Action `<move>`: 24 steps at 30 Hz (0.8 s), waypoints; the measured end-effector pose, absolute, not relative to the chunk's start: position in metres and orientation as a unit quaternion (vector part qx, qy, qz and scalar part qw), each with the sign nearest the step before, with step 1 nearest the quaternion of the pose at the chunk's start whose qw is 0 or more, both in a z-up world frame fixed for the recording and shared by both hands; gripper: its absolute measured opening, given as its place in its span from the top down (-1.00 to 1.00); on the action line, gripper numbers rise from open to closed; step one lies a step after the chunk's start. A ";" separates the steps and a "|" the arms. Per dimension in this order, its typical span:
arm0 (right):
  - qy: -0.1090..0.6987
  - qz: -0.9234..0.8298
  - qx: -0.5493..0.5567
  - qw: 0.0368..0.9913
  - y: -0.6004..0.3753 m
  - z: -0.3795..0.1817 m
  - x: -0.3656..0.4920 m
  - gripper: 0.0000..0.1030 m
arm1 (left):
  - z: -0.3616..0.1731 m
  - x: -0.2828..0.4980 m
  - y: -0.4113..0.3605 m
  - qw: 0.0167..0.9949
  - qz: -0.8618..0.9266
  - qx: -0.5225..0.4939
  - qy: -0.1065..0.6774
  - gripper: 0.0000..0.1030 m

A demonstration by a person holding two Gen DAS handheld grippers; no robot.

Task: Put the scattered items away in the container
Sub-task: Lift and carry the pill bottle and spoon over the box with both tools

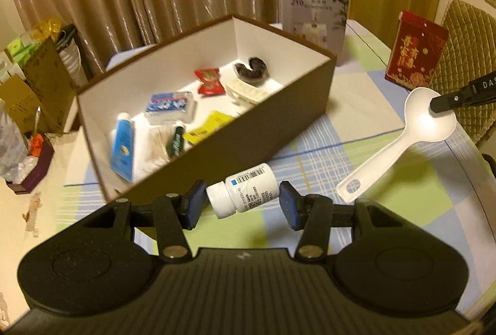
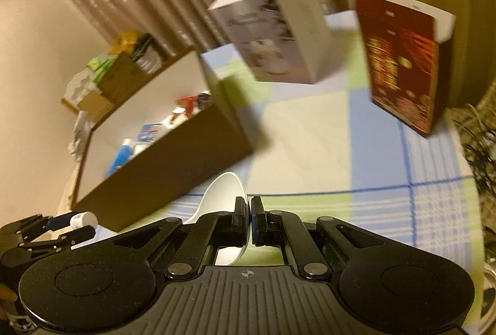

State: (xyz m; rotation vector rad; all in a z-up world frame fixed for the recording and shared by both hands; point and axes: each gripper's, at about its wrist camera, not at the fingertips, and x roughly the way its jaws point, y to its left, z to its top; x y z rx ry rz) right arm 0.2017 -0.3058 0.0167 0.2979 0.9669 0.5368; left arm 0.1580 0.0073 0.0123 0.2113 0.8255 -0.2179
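The left gripper [image 1: 243, 204] brackets a small white plastic pill bottle [image 1: 243, 189] lying on its side, jaws spread and not pressing it. To its right, the right gripper [image 2: 250, 220] is clenched on the bowl of a white plastic spoon [image 1: 400, 143]. Beyond both, the brown cardboard box [image 1: 248, 136] on the checked tablecloth [image 1: 387, 180] holds a blue tube [image 1: 122, 146] and a red sachet [image 1: 210, 82].

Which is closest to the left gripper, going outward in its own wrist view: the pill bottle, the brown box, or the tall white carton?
1. Pill bottle, lying between the left gripper fingers.
2. Brown box, just beyond, toward the left.
3. Tall white carton, standing behind the box at the table's far side.
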 end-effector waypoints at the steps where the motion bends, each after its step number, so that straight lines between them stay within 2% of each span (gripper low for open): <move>1: 0.456 0.260 0.139 0.840 -0.301 0.019 0.203 0.90 | 0.015 0.157 0.010 0.906 -0.104 0.102 0.397 0.10; 9: 0.430 0.307 0.125 0.840 -0.263 0.047 0.225 0.90 | 0.033 0.164 0.034 0.914 -0.103 0.103 0.378 0.10; 15: 0.392 0.333 0.114 0.850 -0.224 0.067 0.272 0.90 | 0.050 0.198 0.055 0.923 -0.104 0.110 0.355 0.10; 24: 0.429 0.314 0.022 0.847 -0.147 0.016 0.340 0.90 | 0.022 0.272 0.076 0.901 -0.105 0.106 0.407 0.10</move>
